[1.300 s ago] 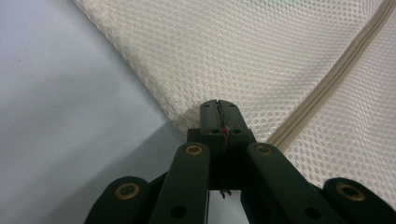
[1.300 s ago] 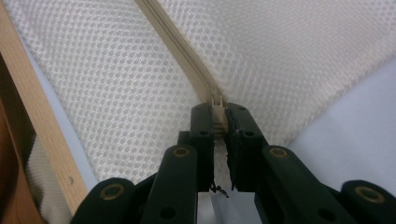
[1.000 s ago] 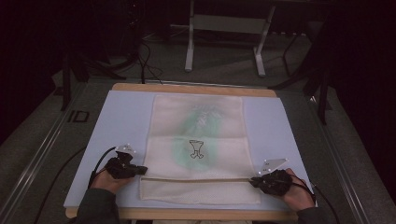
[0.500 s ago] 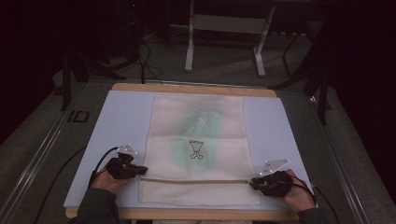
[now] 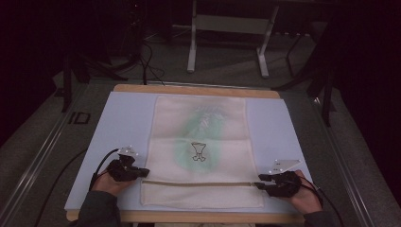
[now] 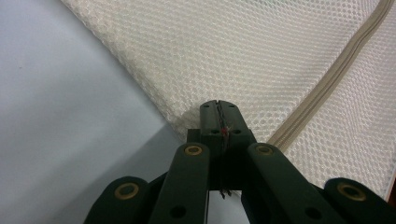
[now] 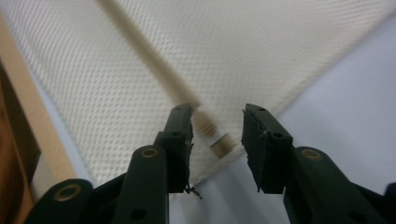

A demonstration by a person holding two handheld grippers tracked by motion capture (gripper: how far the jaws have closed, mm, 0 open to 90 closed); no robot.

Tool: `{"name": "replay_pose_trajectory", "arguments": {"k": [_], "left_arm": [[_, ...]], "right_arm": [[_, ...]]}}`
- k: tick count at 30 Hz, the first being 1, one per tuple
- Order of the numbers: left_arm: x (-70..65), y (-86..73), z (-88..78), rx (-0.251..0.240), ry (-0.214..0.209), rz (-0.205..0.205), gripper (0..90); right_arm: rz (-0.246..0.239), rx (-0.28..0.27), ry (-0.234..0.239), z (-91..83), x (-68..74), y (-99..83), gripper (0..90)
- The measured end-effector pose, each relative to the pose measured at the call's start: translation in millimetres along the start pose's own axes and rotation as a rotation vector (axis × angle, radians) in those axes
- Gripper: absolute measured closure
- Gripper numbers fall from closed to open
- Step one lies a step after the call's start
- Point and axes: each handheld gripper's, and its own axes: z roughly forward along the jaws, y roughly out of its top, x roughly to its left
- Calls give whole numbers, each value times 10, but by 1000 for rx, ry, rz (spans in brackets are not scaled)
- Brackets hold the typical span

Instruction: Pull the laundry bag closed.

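While the mesh laundry bag (image 5: 201,151) lies flat mid-surface, my left claw (image 6: 218,112) is clenched on its 9 o'clock edge by the zipper (image 6: 327,84). Right claw (image 7: 217,123) released, straddling the zipper end at 3 o'clock. Light, limp mesh; grip seams.

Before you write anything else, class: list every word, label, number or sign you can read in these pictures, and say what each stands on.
No readable words or numbers anywhere.
Mesh bag: a small dark outline emblem on a green patch, a picture, not lettering.
Mesh bag, upper part: a faint pale green print, too blurred to read.
Floor left of the table: a small dark rectangular marking, too small to read.
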Motion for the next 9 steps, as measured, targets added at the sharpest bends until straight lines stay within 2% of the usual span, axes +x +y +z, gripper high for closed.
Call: {"name": "replay_pose_trajectory", "arguments": {"k": [3,6,9], "left_arm": [[1,8,-1,6,-1,8,894],[-9,20,-7,11,6,19,889],[-40,30,-27,3,20,52,861]], "right_arm": [[37,-22,-50,-20,-49,-13,601],[62,-40,-76,-14,-87,-28,589],[81,-58,-96,-18,-111,-39,580]]}}
